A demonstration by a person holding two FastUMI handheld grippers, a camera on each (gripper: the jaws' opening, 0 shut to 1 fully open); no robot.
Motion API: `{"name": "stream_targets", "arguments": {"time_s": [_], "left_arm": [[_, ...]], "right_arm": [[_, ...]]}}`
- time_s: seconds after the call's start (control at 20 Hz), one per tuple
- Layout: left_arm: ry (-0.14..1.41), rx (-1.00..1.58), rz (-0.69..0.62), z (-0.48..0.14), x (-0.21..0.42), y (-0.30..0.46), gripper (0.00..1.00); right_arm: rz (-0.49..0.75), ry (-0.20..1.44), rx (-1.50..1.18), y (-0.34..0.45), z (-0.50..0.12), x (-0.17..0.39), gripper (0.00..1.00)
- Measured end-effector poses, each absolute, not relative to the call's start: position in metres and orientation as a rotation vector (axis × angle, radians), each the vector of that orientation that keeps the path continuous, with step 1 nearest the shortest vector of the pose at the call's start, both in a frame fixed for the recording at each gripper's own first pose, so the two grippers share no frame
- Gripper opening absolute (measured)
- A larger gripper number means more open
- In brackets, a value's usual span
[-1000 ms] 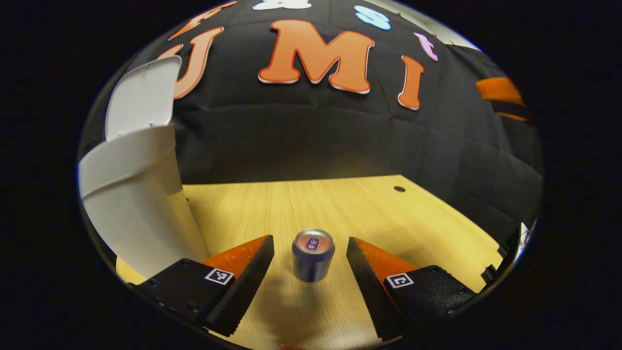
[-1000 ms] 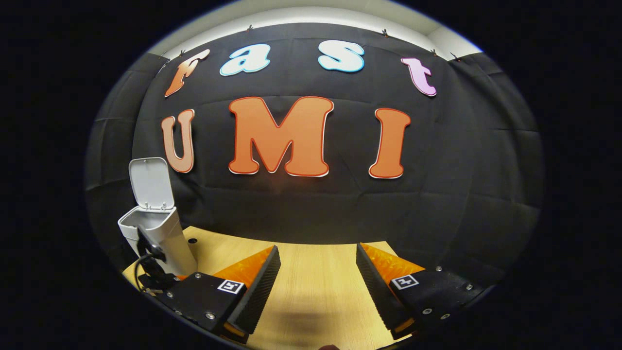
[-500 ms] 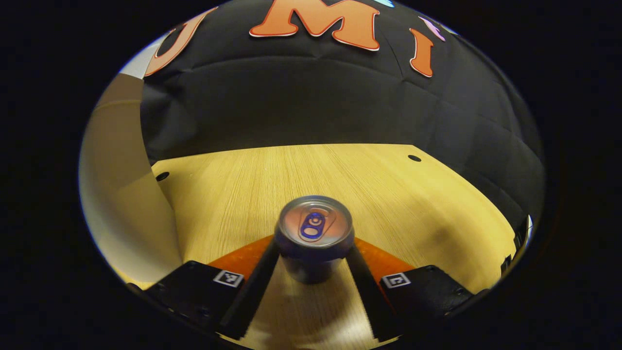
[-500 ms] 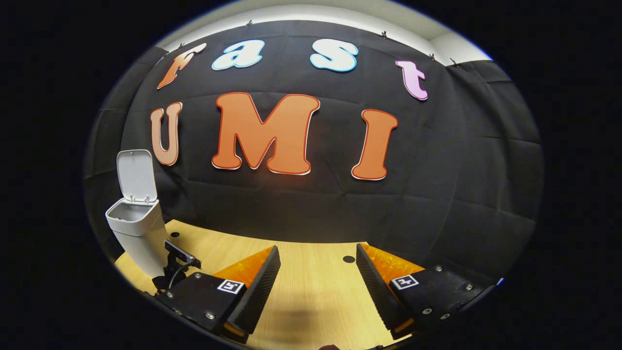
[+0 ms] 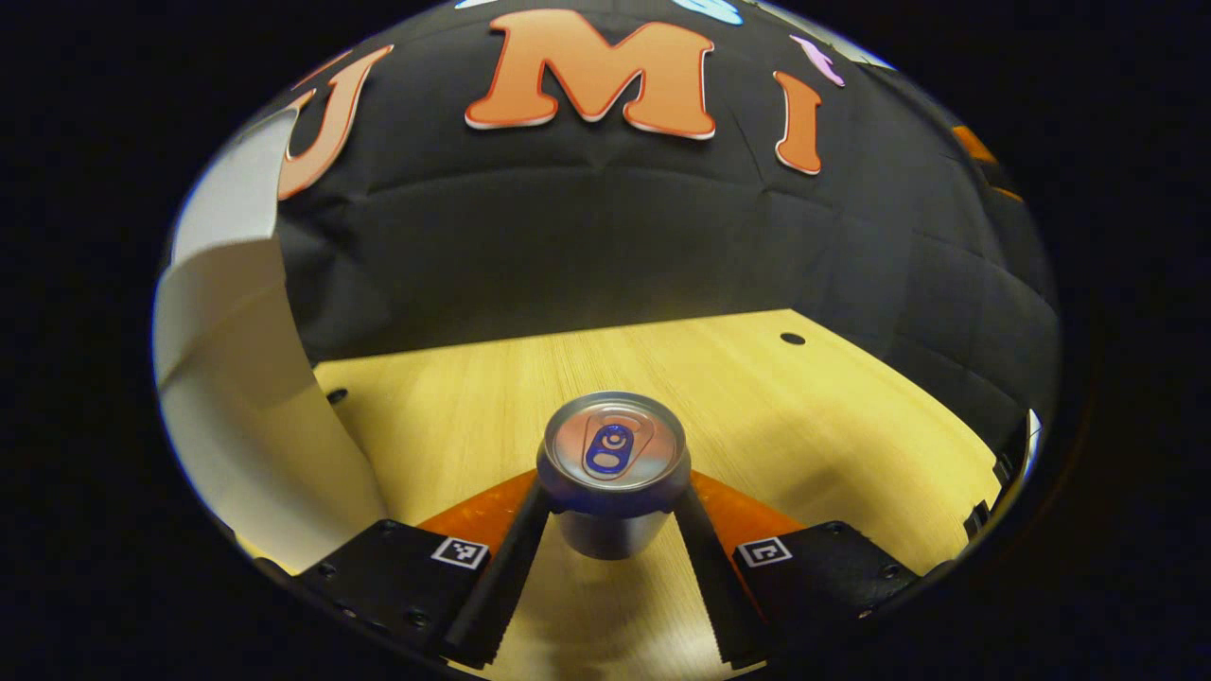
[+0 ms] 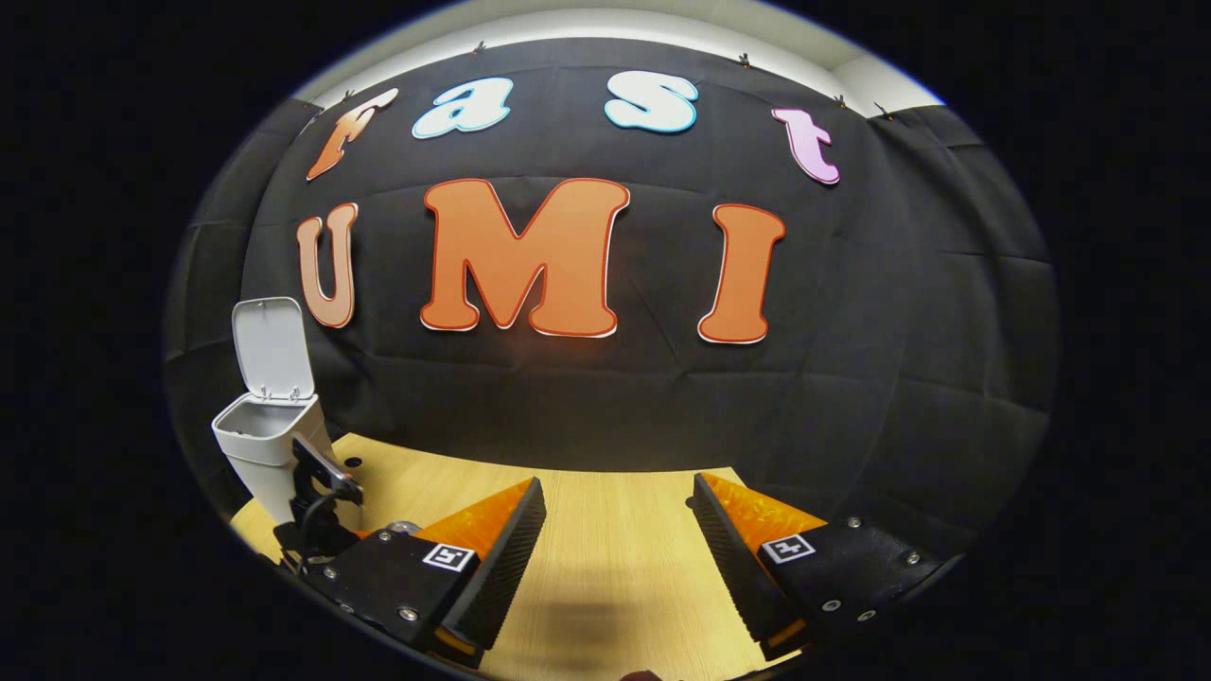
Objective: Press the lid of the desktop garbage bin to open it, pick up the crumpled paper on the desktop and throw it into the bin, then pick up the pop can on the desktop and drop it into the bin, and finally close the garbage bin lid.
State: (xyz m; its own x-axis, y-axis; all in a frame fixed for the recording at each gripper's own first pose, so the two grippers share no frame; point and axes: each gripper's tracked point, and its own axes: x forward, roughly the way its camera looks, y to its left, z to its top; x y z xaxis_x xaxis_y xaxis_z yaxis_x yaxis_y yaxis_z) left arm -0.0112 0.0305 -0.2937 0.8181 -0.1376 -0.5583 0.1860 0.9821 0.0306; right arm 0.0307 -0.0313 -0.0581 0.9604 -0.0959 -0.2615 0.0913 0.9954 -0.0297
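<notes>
The pop can (image 5: 613,454), silver-topped with a blue tab, stands upright between the fingers of my left gripper (image 5: 613,497), which is shut on its sides. The white bin (image 5: 236,397) rises close on the left, its lid (image 5: 227,189) tipped up and back. In the right gripper view the bin (image 6: 270,445) stands at the far left with its lid (image 6: 272,348) open, and the left gripper (image 6: 317,501) is in front of it. My right gripper (image 6: 615,558) hangs open over the wooden table (image 6: 605,511), nothing between its fingers.
The wooden table (image 5: 757,407) stretches ahead to the black cloth wall, with a small dark hole (image 5: 792,339) at the back right and another (image 5: 336,395) beside the bin. Its right edge (image 5: 984,492) falls off near the booth's side.
My left gripper went from open around the can to shut on it, and its view has since tilted up a little with the can in it. The right gripper stayed open, shifting only slightly.
</notes>
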Motion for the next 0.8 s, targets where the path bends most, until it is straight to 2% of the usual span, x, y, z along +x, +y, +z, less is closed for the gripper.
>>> {"name": "stream_targets", "arguments": {"time_s": [0.05, 0.1, 0.15, 0.55, 0.8], "left_arm": [[0.558, 0.088, -0.164, -0.273, -0.010, 0.035, 0.79], [0.545, 0.075, -0.157, -0.257, -0.012, 0.038, 0.74], [0.536, 0.054, -0.135, -0.238, -0.018, 0.045, 0.79], [0.385, -0.003, 0.059, -0.090, -0.023, 0.144, 0.78], [0.356, -0.006, 0.167, -0.048, -0.034, 0.211, 0.78]], "right_arm": [[-0.086, 0.264, -0.006, -0.030, -0.059, 0.032, 0.94], [-0.081, 0.264, 0.004, -0.028, -0.060, 0.033, 0.94], [-0.073, 0.262, 0.014, -0.027, -0.062, 0.035, 0.94], [-0.007, 0.232, 0.061, 0.008, -0.060, 0.046, 0.94], [0.035, 0.205, 0.059, 0.031, -0.052, 0.051, 0.94]]}}
